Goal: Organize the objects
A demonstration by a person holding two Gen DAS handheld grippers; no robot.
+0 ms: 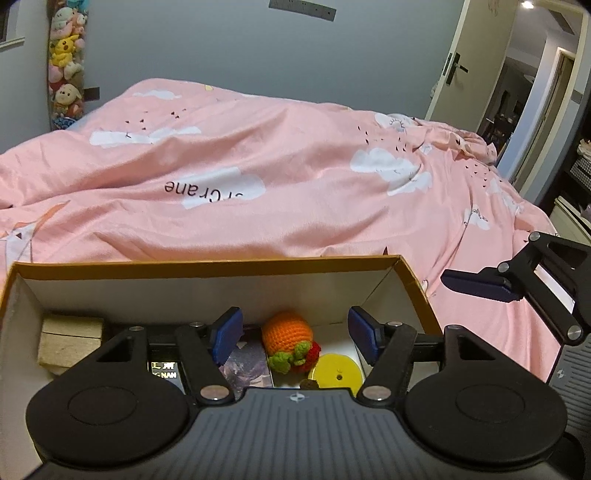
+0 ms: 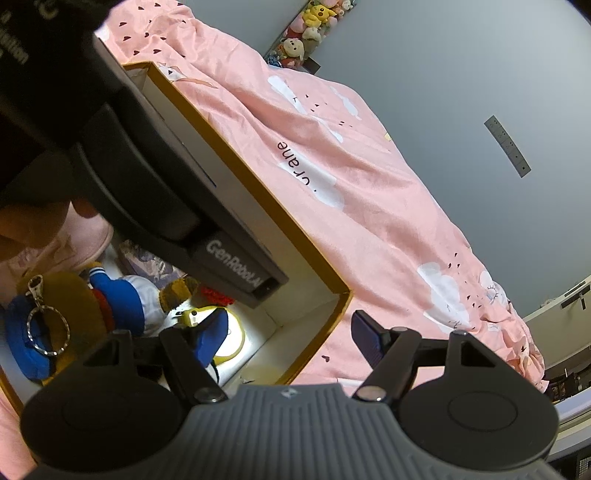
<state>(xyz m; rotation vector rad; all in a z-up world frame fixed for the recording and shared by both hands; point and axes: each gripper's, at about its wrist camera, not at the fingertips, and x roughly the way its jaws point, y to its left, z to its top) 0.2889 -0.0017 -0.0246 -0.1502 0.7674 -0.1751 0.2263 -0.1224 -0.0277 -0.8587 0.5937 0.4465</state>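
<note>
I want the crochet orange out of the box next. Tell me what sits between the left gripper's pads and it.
Nothing visible: the left gripper hangs open over the box, and the crochet orange lies uncovered in the gap between its pads.

A pink duvet (image 1: 295, 177) printed with white clouds (image 1: 388, 162), small dark birds and the word "Crane" spreads ahead of the left gripper and lies rumpled, filling most of the view beyond it. Far ahead and to the left, a tall column of plush toys (image 1: 66, 62) stands against the grey wall (image 1: 258, 48). High on that wall, straight ahead, hangs a grey power strip (image 1: 303, 9). Far to the right, a pale door (image 1: 469, 66) with a dark handle (image 1: 455, 68) stands open onto a dim hallway (image 1: 517, 103).
</note>
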